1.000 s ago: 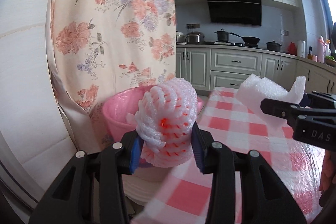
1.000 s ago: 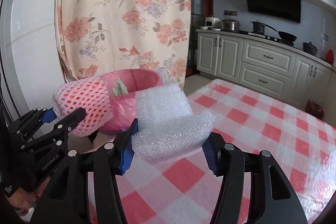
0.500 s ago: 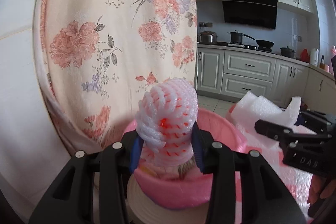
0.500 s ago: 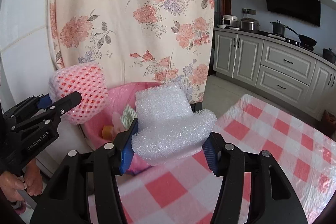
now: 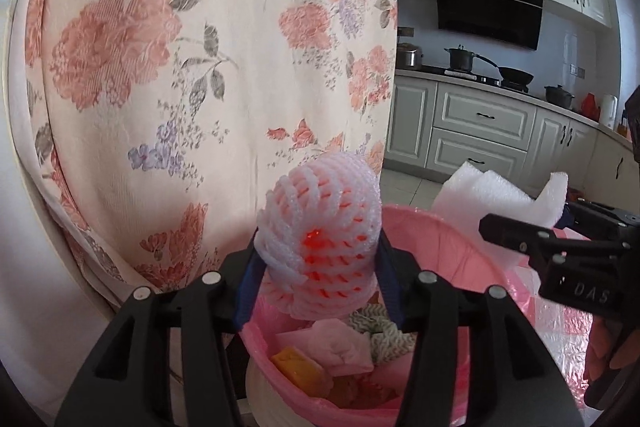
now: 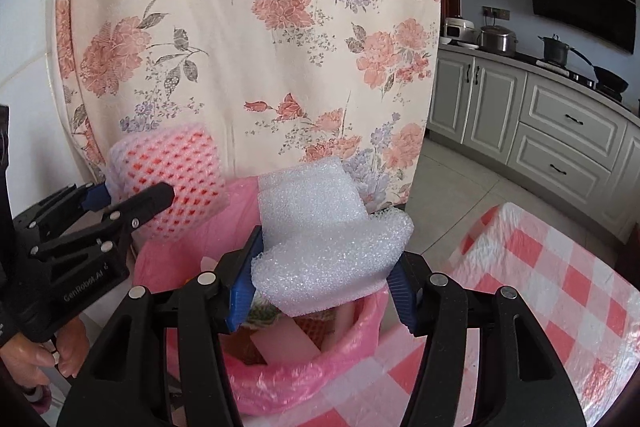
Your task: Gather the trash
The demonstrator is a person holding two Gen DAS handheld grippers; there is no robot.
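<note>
Both pieces of trash hang over the pink-lined bin (image 6: 360, 383), which stands just off the counter's (image 6: 560, 291) edge, so each should drop straight in on release. The left hand-held gripper (image 5: 316, 279) is opening its jaws with the foam fruit net (image 5: 320, 243) between them, pads apparently touching it. The right hand-held gripper (image 6: 324, 275) is opening around the white foam sheet (image 6: 328, 239). The counter wears a pink checked cloth; a floral curtain (image 5: 200, 67) hangs behind, with kitchen cabinets (image 6: 568, 123) beyond.
</note>
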